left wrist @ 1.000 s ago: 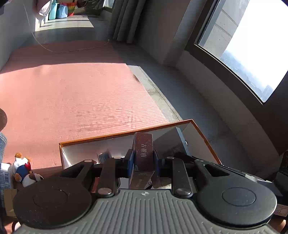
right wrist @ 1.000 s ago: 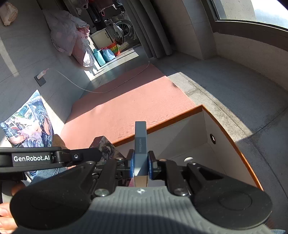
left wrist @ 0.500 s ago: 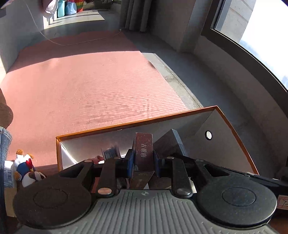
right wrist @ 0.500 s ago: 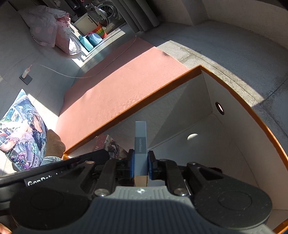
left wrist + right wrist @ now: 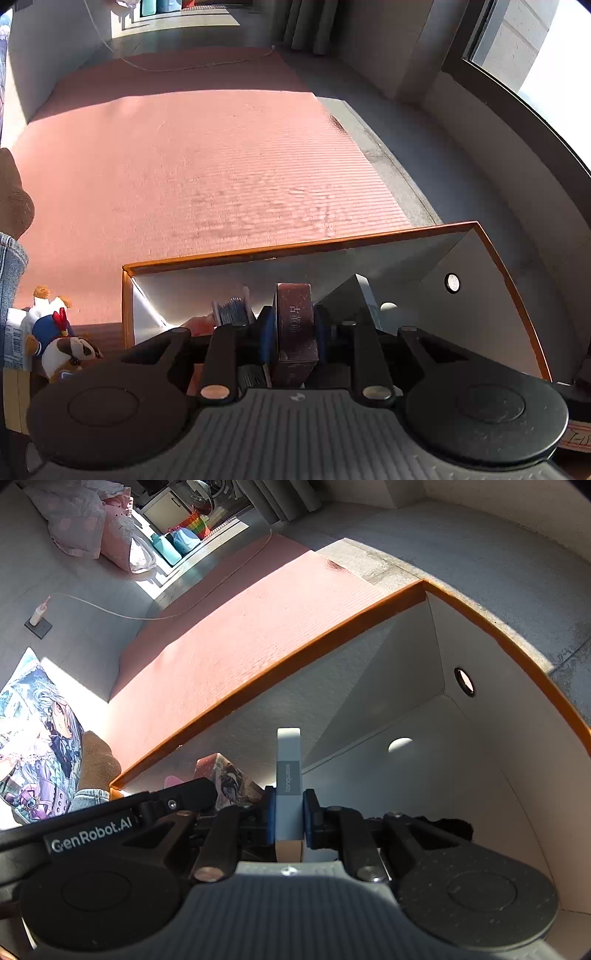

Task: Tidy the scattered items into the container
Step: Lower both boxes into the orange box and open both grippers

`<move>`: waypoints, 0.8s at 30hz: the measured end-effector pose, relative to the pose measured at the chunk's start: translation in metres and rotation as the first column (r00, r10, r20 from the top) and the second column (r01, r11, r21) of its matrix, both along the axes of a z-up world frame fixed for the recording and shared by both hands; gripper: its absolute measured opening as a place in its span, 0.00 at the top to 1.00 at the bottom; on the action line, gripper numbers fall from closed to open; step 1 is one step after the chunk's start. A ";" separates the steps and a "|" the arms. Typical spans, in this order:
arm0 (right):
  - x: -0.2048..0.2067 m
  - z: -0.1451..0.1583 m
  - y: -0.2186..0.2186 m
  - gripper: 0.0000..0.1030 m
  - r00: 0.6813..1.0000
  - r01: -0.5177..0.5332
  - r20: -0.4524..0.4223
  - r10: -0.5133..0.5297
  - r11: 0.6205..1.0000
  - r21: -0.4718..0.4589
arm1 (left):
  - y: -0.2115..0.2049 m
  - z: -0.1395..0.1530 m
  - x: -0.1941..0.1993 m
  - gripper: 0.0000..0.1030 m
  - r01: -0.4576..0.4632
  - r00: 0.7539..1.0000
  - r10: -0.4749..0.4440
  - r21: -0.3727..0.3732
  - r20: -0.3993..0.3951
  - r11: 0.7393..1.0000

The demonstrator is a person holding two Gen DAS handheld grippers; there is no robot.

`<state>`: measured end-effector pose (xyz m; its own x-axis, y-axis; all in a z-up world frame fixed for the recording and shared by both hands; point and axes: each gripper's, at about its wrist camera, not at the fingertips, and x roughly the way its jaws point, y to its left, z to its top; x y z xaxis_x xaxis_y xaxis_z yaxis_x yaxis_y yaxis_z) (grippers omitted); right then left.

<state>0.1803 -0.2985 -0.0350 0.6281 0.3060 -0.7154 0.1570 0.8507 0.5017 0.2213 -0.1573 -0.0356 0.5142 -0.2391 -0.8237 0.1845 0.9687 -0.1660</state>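
Left wrist: fingers [image 5: 294,328] clamping maroon box [image 5: 297,325]; right fingers [image 5: 289,814] clamping slim grey box [image 5: 288,775].

Floor: a salmon-pink ribbed mat [image 5: 207,162] covers most of it, half in hard sunlight, the far strip in shadow. Grey concrete floor [image 5: 402,140] borders the mat on the window side. A thin white cable [image 5: 192,68] trails across the mat's far end and, in the right wrist view, runs to a plug at a dark wall plate [image 5: 38,624]. Window [image 5: 535,48] with a dark frame on the right, very bright outside. Grey curtains [image 5: 310,26] hang in the far corner. Pink bedding [image 5: 85,520] is heaped against the pale wall, blue bags [image 5: 175,542] beside it in a sunlit doorway. A printed anime cushion [image 5: 35,738] lies at the mat's edge.
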 end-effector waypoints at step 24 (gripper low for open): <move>0.006 0.008 0.047 0.82 0.968 -0.236 0.019 0.249 0.938 -0.254 | 0.046 0.013 -0.020 0.72 -0.025 1.000 0.023 -0.107 -0.017 0.994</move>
